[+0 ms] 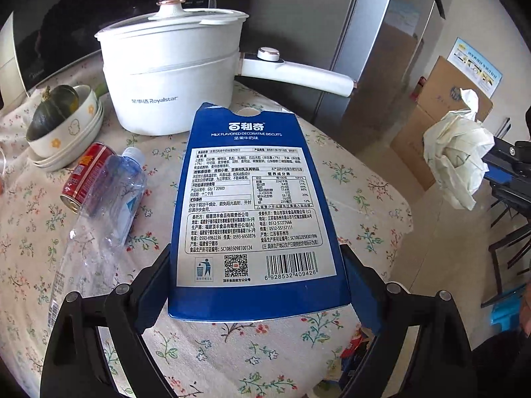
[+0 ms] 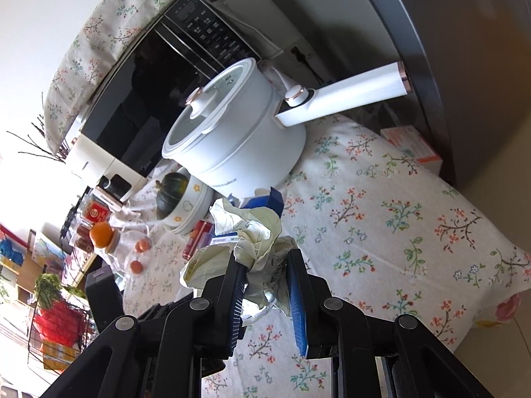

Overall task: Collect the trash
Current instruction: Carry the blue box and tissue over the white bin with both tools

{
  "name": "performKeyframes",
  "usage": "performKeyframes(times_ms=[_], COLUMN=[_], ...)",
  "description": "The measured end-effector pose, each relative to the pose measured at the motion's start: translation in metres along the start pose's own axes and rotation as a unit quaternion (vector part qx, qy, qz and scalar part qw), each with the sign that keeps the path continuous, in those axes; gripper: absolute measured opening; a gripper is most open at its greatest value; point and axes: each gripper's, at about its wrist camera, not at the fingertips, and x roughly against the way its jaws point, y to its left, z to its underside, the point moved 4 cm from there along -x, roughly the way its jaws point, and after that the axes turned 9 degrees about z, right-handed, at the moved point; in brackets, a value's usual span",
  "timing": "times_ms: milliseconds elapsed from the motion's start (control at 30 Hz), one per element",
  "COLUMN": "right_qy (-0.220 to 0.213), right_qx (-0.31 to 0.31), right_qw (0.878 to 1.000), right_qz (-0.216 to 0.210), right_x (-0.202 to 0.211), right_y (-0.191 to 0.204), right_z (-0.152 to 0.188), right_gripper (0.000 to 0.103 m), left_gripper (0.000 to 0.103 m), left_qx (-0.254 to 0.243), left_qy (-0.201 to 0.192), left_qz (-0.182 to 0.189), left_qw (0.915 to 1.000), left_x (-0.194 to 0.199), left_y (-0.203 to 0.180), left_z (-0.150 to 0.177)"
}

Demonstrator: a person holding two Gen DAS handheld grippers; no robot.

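Note:
My left gripper (image 1: 255,258) is shut on a flat blue biscuit box (image 1: 252,205), held above the floral tablecloth (image 1: 365,199). A clear crushed plastic bottle (image 1: 109,195) and a red can (image 1: 88,177) lie on the cloth to its left. My right gripper (image 2: 264,258) is shut on a crumpled white paper wad (image 2: 252,235), which also shows at the right of the left wrist view (image 1: 456,156). The blue box (image 2: 265,200) and the red can (image 2: 199,235) show beyond the wad in the right wrist view.
A white electric pot (image 1: 169,66) with a long handle stands at the back of the table, before a microwave (image 2: 142,99). Stacked bowls hold a green squash (image 1: 53,109). A grey fridge (image 1: 365,33) and cardboard boxes (image 1: 441,106) stand right.

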Motion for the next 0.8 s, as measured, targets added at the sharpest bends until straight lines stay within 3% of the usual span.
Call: performKeyframes(times_ms=[333,633,800], right_qy=[0.026,0.073,0.126], right_qx=[0.035,-0.001,0.021], right_qw=[0.999,0.996,0.985], right_qz=[0.028,0.047,0.112], right_x=[0.027,0.046,0.033], right_y=[-0.015,-0.061,-0.086], right_z=[0.038,0.117,0.160], right_gripper=[0.023,0.024,0.024], left_gripper=[0.093,0.094,0.094], left_qx=[-0.029,-0.055,-0.070], left_qy=[0.000,-0.007,0.003], left_qz=[0.040,0.074,0.089], left_qw=[0.9988,0.9958,0.9935], left_x=[0.025,0.039,0.039], left_y=[-0.028,-0.056,-0.072], left_z=[0.032,0.045,0.055])
